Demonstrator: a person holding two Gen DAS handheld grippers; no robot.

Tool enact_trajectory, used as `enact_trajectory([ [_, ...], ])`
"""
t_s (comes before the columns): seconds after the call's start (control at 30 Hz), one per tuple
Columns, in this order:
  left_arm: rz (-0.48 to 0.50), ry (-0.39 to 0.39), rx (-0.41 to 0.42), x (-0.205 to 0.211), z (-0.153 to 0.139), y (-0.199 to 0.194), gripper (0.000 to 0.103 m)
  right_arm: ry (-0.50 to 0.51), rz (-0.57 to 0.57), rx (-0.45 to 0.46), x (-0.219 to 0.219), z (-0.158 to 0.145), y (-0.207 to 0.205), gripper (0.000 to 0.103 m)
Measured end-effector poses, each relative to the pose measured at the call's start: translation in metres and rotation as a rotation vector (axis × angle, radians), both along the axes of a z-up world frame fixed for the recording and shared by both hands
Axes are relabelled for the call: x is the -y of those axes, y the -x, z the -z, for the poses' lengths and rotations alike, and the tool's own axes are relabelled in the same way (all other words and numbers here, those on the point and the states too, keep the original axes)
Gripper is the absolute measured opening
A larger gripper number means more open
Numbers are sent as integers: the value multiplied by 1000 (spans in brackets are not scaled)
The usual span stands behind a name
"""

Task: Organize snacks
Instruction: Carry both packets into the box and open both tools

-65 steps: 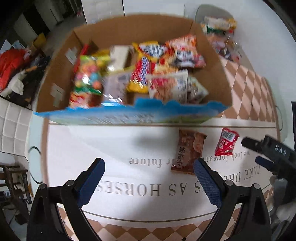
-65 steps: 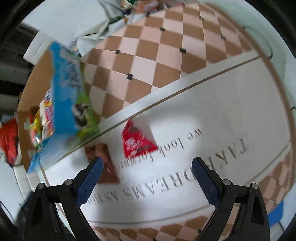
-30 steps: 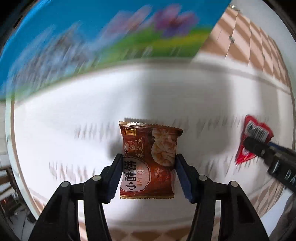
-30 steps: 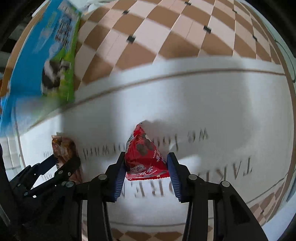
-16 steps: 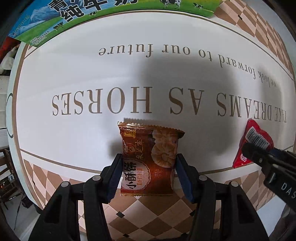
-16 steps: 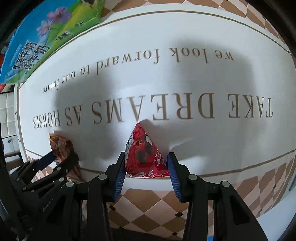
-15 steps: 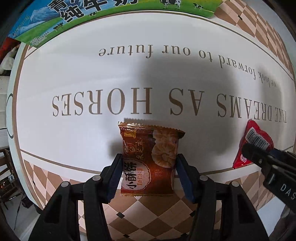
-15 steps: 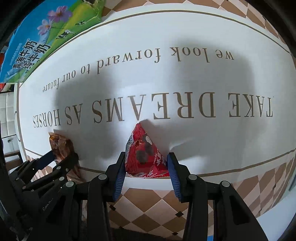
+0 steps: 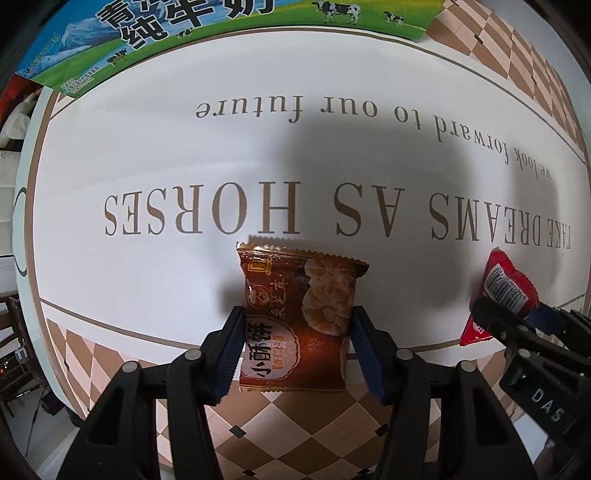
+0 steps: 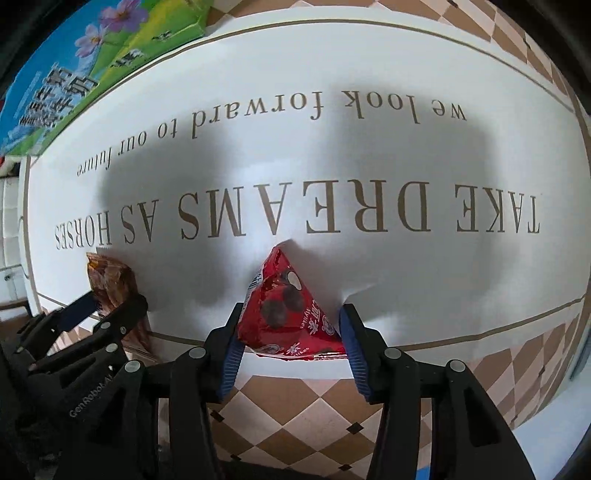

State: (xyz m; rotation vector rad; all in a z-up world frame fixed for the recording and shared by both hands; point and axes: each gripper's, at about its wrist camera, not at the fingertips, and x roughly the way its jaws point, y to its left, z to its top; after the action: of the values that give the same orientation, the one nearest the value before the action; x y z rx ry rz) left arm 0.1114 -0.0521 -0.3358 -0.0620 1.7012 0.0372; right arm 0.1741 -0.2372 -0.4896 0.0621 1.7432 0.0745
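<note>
The left tongs [image 9: 295, 350] are clamped on the brown biscuit packet [image 9: 295, 325], their blue pads pressing its two side edges; the packet is held above the tabletop [image 9: 258, 155], over the printed white mat where it meets the checkered border; the right tongs [image 10: 290, 343] are clamped on the red triangular snack pouch [image 10: 284, 310], likewise held over the mat's near edge; the blue-and-green milk carton box [image 9: 184, 33] stands at the far edge, well apart from both packets.
</note>
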Motion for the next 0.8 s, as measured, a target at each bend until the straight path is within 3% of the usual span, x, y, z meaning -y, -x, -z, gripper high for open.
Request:
enact_trajectory([
  [0.17,-3,22,6,2,-5,3,53,8,-18,36,-11,-2,13,44],
  [0.37,1,79,112,-10,-67,-11,53,-73,40,59,-13,-26,15,43],
  [0.63,-32,137,287,-59,-169,-76,54,-237,49,201,-36,-119,-36,43],
  [0.8,-37,125,359,-97,-202,-145,54,-291,27,309,-67,-176,-118,43],
])
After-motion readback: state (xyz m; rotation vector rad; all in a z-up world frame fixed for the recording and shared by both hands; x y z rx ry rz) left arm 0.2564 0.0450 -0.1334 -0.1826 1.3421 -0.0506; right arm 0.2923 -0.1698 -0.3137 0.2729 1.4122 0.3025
